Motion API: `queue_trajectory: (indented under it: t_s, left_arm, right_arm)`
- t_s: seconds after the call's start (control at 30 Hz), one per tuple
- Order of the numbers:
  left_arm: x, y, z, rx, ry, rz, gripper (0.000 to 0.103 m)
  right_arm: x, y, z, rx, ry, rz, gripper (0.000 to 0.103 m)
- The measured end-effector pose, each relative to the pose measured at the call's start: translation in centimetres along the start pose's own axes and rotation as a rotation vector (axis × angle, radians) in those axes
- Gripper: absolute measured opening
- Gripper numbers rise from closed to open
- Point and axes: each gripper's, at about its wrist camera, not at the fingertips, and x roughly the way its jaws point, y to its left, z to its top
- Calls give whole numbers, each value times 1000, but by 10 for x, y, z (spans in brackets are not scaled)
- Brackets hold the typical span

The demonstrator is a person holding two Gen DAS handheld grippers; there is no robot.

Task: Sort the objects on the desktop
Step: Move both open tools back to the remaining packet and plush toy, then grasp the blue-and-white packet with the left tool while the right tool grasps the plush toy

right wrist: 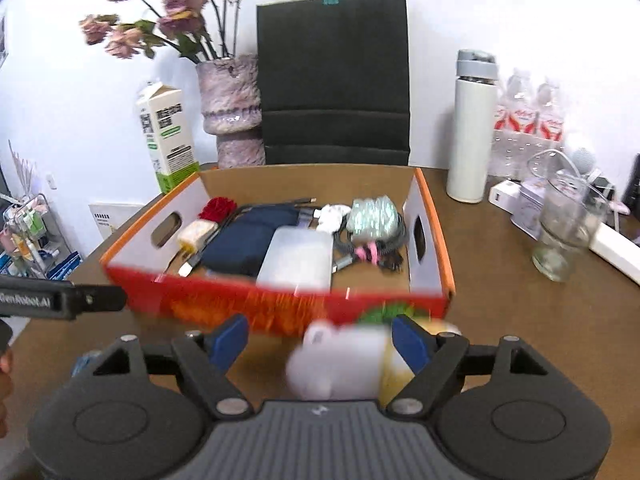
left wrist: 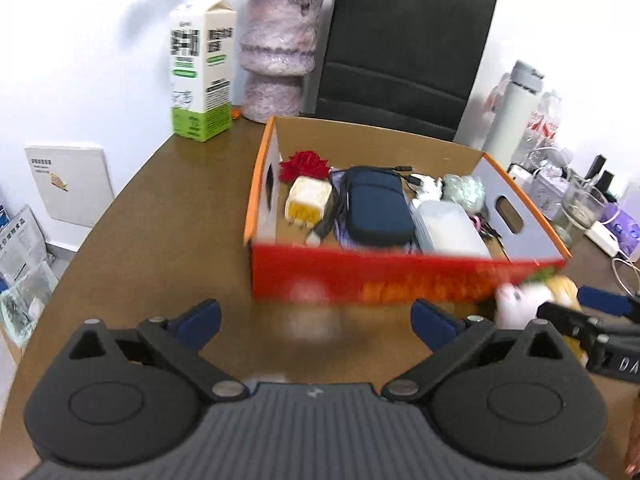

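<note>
An orange cardboard box (left wrist: 404, 276) (right wrist: 280, 300) stands on the brown table. It holds a navy pouch (left wrist: 376, 212) (right wrist: 244, 244), a white charger (left wrist: 308, 200), a red flower (left wrist: 305, 164), a translucent case (right wrist: 298, 258) and coiled cables (right wrist: 372, 240). My left gripper (left wrist: 316, 318) is open and empty before the box's front wall. My right gripper (right wrist: 320, 340) is open, with a blurred white and yellow toy (right wrist: 344, 360) (left wrist: 532, 300) between its fingers, beside the right one. I cannot tell whether it touches them.
A milk carton (left wrist: 202, 68), a pink vase (left wrist: 276, 56) and a black paper bag (left wrist: 404, 52) stand behind the box. A white flask (right wrist: 474, 128), a glass (right wrist: 564, 232), water bottles (right wrist: 528, 120) and a power strip (right wrist: 612, 248) stand at the right.
</note>
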Motion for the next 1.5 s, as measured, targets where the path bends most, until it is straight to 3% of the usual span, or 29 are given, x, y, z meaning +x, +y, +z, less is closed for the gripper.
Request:
queue_trajectory:
  t_s: [0.2,0.27,0.37,0.47,0.6,0.77,0.87,1.07,1.1,1.2,1.23,1.27,1.3,1.4,1.5]
  left_arm:
    - [-45,-7,-83,-43,-50,11,103]
    - [-57,-15,-103,-4,-86,28,103]
    - [-68,-27,-124,93,-173,64,103]
    - [-69,-28,-130,105,-213,111,103]
    - [-70,-18,-128,60,-216,104,103]
    - [-52,-11,-114,71,-159,123,103]
    - [-34,-3,-97,35,-119,81,101]
    - [-2,1,-79,39,-58,79,70]
    - [-1,2,-79,33,-58,71,51]
    - [-2,7,-80,12,-66,14,36]
    - [-3,9,-81,7,-70,-8,31]
    - [-4,10,-81,2,-71,-17,31]
    - [-4,10,-82,-1,-72,-23,30]
    - [-8,11,-83,-5,-84,-36,29]
    - [-11,11,-85,-5,-91,-42,29]
  right_arm:
    - [-43,20,-81,60,-79,42,78]
    - [-54,26,-102,80,-91,45,76]
    - [-69,38,-121,9,-127,37,75]
    - [-80,45,-134,-18,-186,12,75]
    - [-82,44,-133,8,-190,38,75]
    - [-88,40,-120,-74,-244,-17,77]
    - [-73,26,-106,-77,-205,-69,76]
    - [-32,-20,-77,-37,-148,-136,76]
    - [-24,-28,-74,-26,-125,-136,75]
    - [-5,-43,-72,-3,-85,-121,74]
    - [0,-46,-72,9,-75,-114,65]
    - [4,-50,-72,28,-69,-105,55]
    - [7,-53,-73,49,-64,-98,53]
    - [3,-54,-76,77,-69,-92,47]
    - [-30,-41,-78,62,-92,-127,45]
